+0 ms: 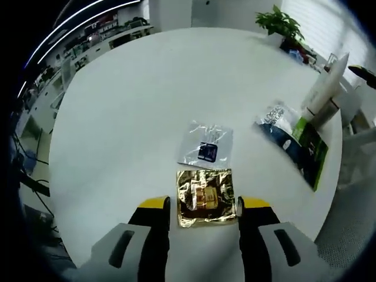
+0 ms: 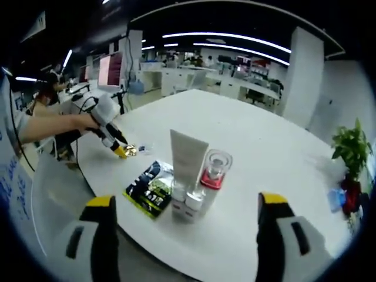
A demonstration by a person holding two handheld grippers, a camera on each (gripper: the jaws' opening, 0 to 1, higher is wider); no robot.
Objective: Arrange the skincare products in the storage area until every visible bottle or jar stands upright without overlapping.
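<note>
Crinkly gold foil sachet (image 1: pixel 205 198) betw. wide-open left gripper (image 1: pixel 203 207) jaws, maybe touching; right gripper (image 2: pixel 187 207) agape, empty.

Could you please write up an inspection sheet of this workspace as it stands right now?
Surface: round white table, mostly bare.
Job's things: white tube standing upright beside a clear jar with a red base and two small white-capped bottles; gold foil sachet and clear sachet lying flat.
Clutter: black and green packet lying flat by the bottles.
Grippers: left gripper open, jaws either side of the gold foil sachet; right gripper open, holding nothing.
Cables: dark cables beyond the table edge.
Surroundings: open office with desks, potted plant.
</note>
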